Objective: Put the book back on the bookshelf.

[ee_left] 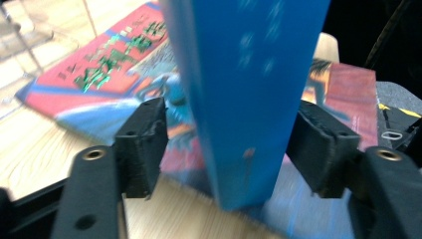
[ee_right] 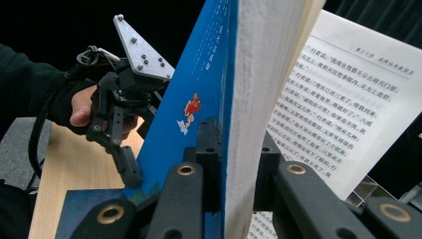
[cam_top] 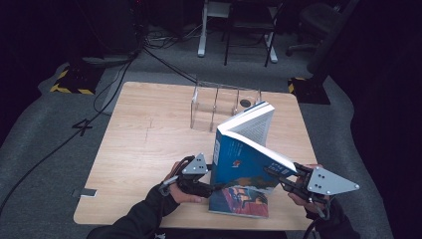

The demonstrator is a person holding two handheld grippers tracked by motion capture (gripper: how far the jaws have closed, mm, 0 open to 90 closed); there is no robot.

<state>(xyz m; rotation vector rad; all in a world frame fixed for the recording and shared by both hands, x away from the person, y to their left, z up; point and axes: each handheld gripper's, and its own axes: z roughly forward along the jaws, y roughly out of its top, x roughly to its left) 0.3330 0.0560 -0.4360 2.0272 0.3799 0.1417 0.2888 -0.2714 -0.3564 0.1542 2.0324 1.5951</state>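
A blue-covered book (cam_top: 244, 154) stands tilted on its lower corner, its pages fanning open at the top. My right gripper (cam_top: 272, 172) is shut on its cover and a thick block of pages (ee_right: 236, 149), and a printed page (ee_right: 338, 114) hangs loose to the right. My left gripper (cam_top: 214, 188) sits low at the book's spine. In the left gripper view the blue spine (ee_left: 244, 99) stands between the jaws (ee_left: 229, 144), with a gap beside the left pad (ee_left: 144, 139). A second book with a red and blue cover (cam_top: 241, 201) lies flat underneath.
The wooden table (cam_top: 149, 139) has bare room to the left and behind the books. A clear acrylic divider rack (cam_top: 224, 102) stands at the far middle. The flat book lies close to the table's front edge. Cables, chairs and stands are on the floor beyond.
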